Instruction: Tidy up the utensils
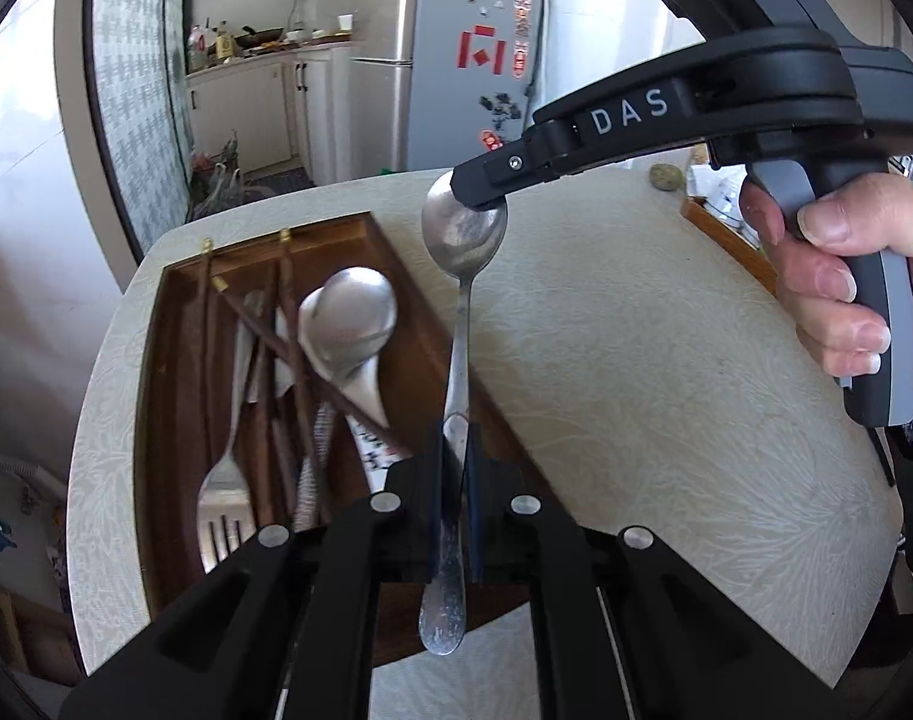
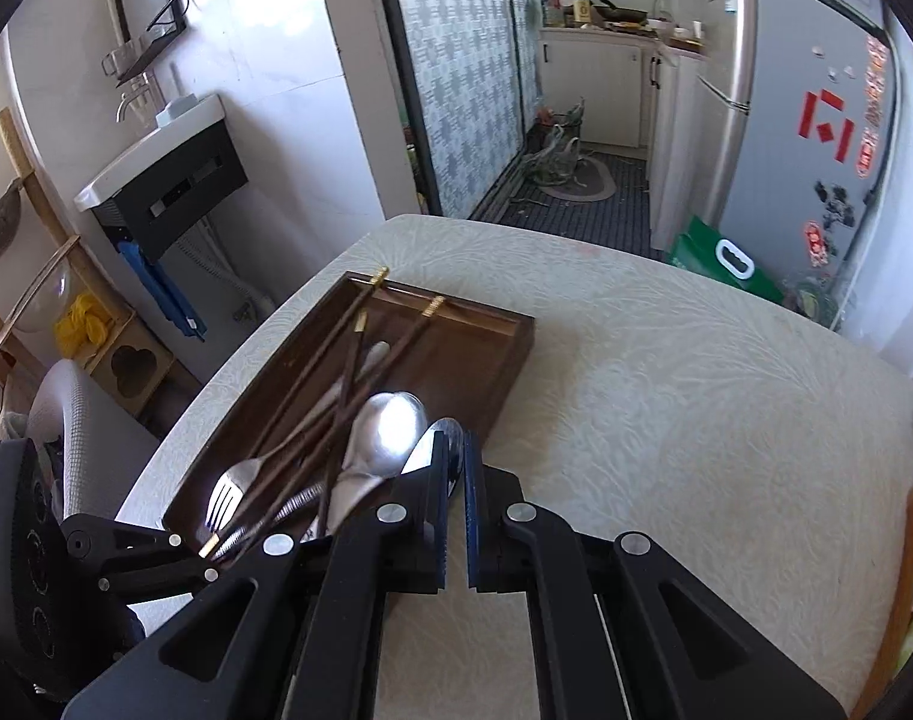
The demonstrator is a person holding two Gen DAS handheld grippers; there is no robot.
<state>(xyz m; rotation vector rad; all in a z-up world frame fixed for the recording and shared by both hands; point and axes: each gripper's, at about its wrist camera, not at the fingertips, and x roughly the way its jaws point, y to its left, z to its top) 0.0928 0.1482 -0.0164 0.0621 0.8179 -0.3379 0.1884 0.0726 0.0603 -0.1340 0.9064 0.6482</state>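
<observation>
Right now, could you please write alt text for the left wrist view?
Two grippers hold one steel spoon above a table: the left gripper clamps its handle, the right gripper pinches its bowl. Beside it, a wooden tray holds chopsticks, a fork and a ladle.

Both cameras are sitting just behind their own fingers, looking forward and steeply down at the pale patterned table [image 1: 666, 390]. The left wrist view is hanging close over the table's near side, facing the fridge [image 1: 444, 60] and a kitchen counter beyond, with the wooden tray [image 1: 174, 360] lying to its left and the right gripper [image 1: 480, 195] reaching in from the upper right. The right wrist view is looking from further right, taking in a wall-mounted basin at left. Both are sharing the tray [image 2: 492, 354], the table [image 2: 696, 420], the fridge [image 2: 816, 90] and the patterned sliding door.
</observation>
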